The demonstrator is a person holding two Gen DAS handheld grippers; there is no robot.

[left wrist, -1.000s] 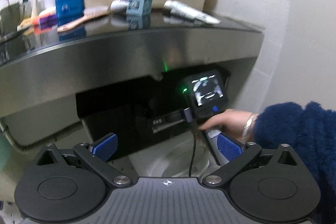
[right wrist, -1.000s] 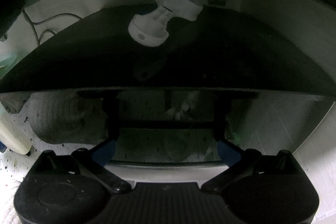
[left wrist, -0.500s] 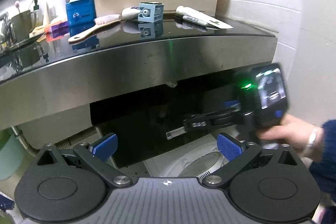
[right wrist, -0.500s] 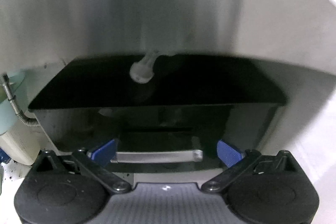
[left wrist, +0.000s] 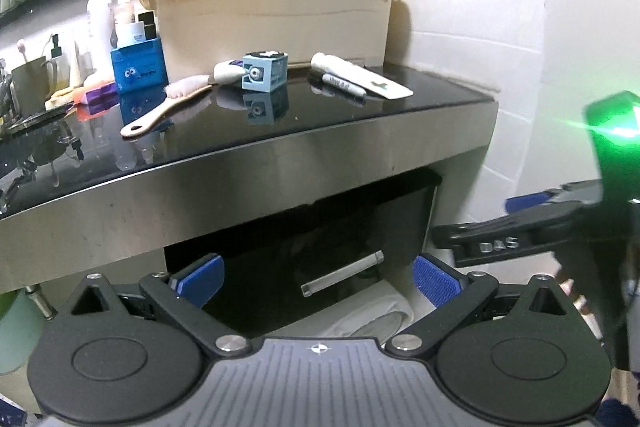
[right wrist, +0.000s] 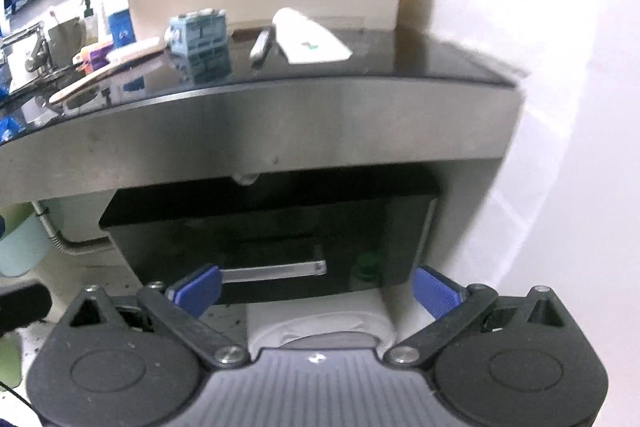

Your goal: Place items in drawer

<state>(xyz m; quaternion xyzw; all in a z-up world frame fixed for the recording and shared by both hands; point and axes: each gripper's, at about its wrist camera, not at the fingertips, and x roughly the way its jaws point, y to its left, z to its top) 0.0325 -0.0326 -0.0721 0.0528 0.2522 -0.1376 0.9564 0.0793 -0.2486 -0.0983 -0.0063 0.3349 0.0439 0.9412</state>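
Here, at the far left of my left wrist view, a cup [left wrist: 30,87] and some bottles [left wrist: 100,23] crowd the back of the black bench [left wrist: 360,115], partly cut by the frame edge. Next comes a blue box [left wrist: 138,65], then a wooden-handled brush [left wrist: 168,103] lying flat, its bristle end near a blue-grey cube [left wrist: 265,71]. A white tube [left wrist: 360,77] lies right of the cube, with a slim grey pen-like thing [left wrist: 344,85] just beside it; I cannot read its label. Behind them all stands a cream tub [left wrist: 272,19], whose contents I cannot make out.

Below the steel front edge sits the black drawer [left wrist: 304,247] with its metal handle [left wrist: 342,273]; the inside is hidden from both views.

My left tool [left wrist: 318,277] is spread wide and holds nothing, low in front of the drawer. At the right edge my right tool shows only as a blurred black finger [left wrist: 516,235] under a green glare.

In the right wrist view my right tool [right wrist: 316,289] is likewise wide apart and empty, facing the drawer handle [right wrist: 276,271]. That view is soft with blur, so the cube [right wrist: 200,33] and tube [right wrist: 310,37] above are hard to make out in detail.
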